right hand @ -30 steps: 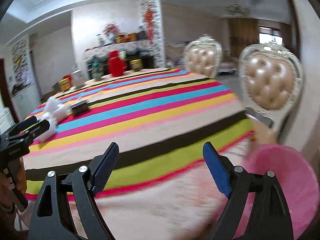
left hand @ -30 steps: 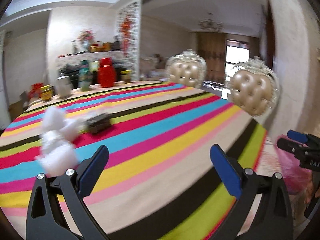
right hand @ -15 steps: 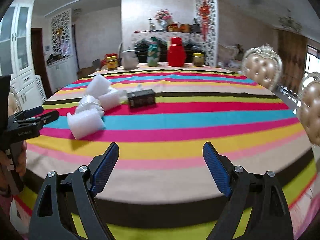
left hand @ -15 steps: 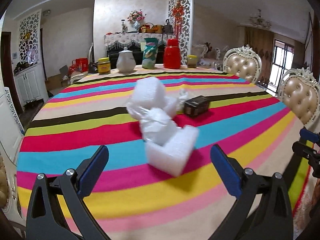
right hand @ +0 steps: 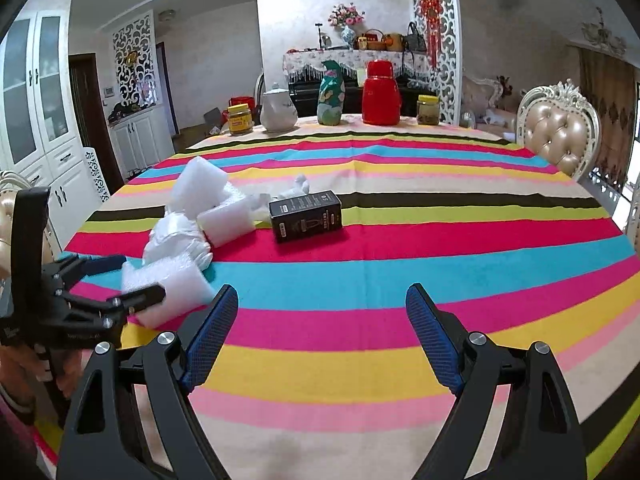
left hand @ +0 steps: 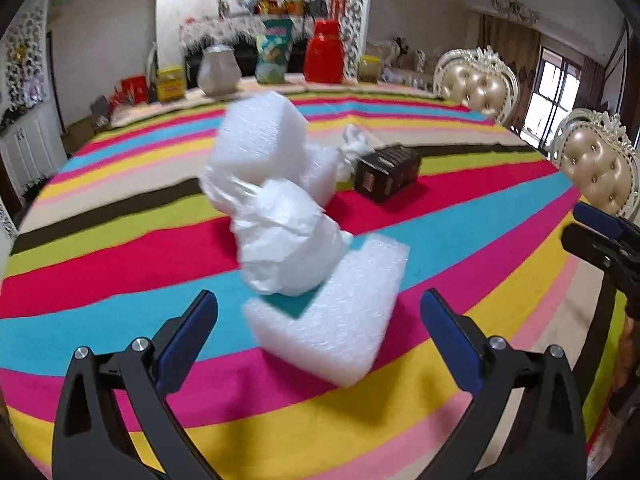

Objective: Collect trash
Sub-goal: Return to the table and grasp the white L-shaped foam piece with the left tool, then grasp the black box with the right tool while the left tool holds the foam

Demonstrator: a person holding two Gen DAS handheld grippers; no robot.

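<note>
White trash lies on the striped tablecloth (left hand: 120, 264): a near foam block (left hand: 332, 316), a crumpled white plastic bag (left hand: 284, 236), a far foam block (left hand: 260, 140) and a small crumpled paper (left hand: 354, 144). A black box (left hand: 386, 174) lies beside them. My left gripper (left hand: 318, 336) is open, its jaws on either side of the near foam block, apart from it. From the right wrist view the left gripper (right hand: 116, 276) sits around the near foam block (right hand: 172, 284). My right gripper (right hand: 322, 336) is open and empty above the table's near part, with the black box (right hand: 306, 216) ahead.
At the table's far edge stand a yellow jar (right hand: 240, 119), a white teapot (right hand: 278, 110), a green vase (right hand: 331, 94), a red thermos (right hand: 381, 94) and another jar (right hand: 428, 110). Padded chairs (right hand: 558, 132) stand at the right side. White cabinets (right hand: 44, 120) are at the left.
Both grippers have swung left from the pink bag and chairs toward the trash. The left gripper has moved closer, so the near foam block now sits between its open jaws.
</note>
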